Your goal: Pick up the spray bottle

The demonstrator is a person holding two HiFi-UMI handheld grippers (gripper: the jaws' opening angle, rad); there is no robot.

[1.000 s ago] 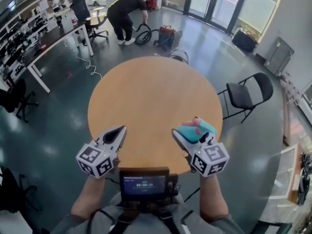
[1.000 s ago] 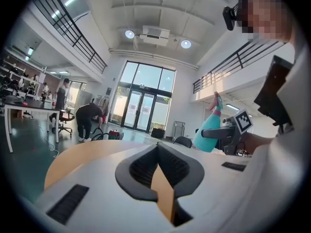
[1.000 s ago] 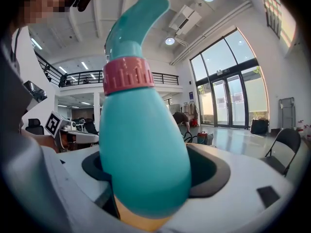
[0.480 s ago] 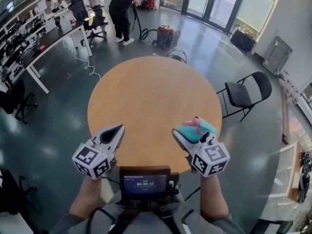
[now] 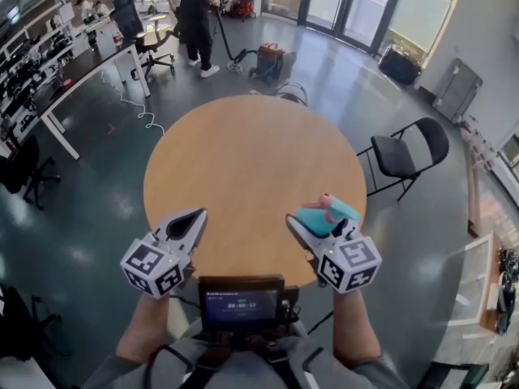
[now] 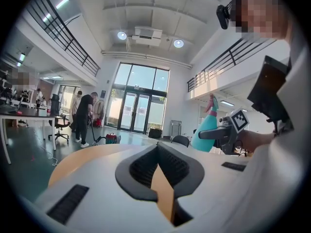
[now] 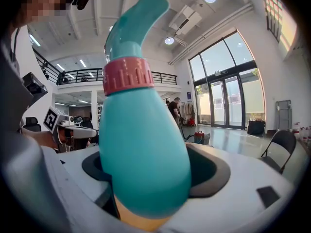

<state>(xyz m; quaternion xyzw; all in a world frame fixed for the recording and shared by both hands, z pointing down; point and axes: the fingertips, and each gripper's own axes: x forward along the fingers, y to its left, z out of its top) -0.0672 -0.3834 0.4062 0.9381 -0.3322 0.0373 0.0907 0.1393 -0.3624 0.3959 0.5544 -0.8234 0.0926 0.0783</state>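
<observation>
The spray bottle (image 5: 326, 212) is teal with a pink collar and a pink trigger. It hangs over the near right edge of the round wooden table (image 5: 243, 152), with my right gripper (image 5: 320, 219) shut on its body. In the right gripper view the bottle (image 7: 141, 144) stands upright between the jaws and fills the middle of the picture. My left gripper (image 5: 195, 218) hovers over the table's near left edge, shut and holding nothing. The left gripper view shows its jaws (image 6: 158, 148) meeting at the tip, with the bottle (image 6: 206, 132) and the right gripper (image 6: 228, 129) off to the right.
A black folding chair (image 5: 409, 152) stands right of the table and another chair (image 5: 293, 92) behind it. A person (image 5: 195, 14) works a vacuum cleaner (image 5: 268, 59) on the floor at the back. Desks (image 5: 81, 71) run along the far left. A small screen (image 5: 241, 302) hangs at my chest.
Both grippers and the bottle have stayed where they were. The person at the back has straightened up and stepped to the left.
</observation>
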